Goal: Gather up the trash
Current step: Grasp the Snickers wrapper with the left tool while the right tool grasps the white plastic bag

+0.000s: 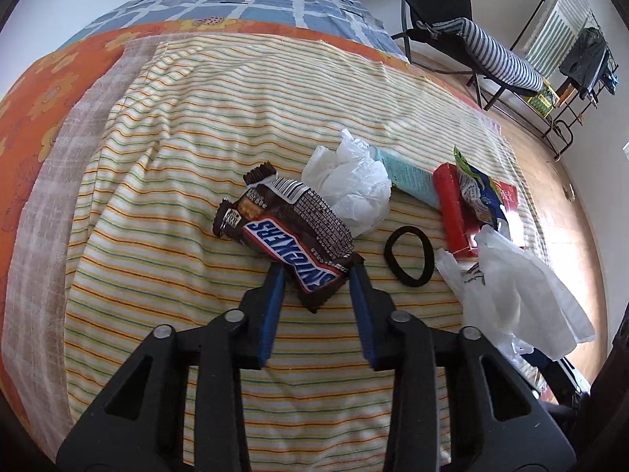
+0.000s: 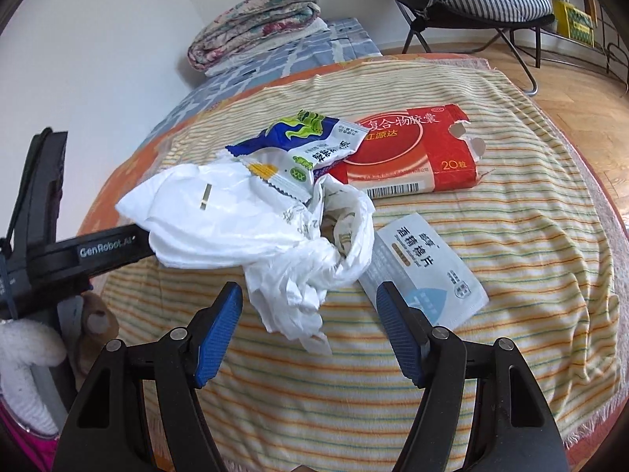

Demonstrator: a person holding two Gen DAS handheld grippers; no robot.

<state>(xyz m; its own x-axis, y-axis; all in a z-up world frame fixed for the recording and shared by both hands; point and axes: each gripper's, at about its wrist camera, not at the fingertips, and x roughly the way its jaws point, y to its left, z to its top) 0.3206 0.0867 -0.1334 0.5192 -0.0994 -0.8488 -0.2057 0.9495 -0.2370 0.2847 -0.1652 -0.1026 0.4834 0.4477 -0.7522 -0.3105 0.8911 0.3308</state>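
Observation:
In the left wrist view a brown Snickers wrapper [image 1: 289,232] lies on the striped towel [image 1: 196,118]. My left gripper [image 1: 317,275] is open, its blue fingers on either side of the wrapper's near end. Behind it lie a crumpled white tissue [image 1: 352,185], a light blue packet [image 1: 411,177], a red box [image 1: 452,204] and a blue-green snack wrapper [image 1: 477,188]. In the right wrist view my right gripper [image 2: 310,295] is open just before a white plastic bag [image 2: 251,224]. The snack wrapper [image 2: 298,149], red box [image 2: 412,153] and light blue packet [image 2: 424,263] lie around the bag.
A black hair tie [image 1: 409,255] lies right of the Snickers wrapper. The white bag [image 1: 523,291] hangs at the right in the left view. A folded quilt [image 2: 255,19] sits at the bed's far end. A folding chair with a striped cushion [image 2: 487,4] stands on the wood floor.

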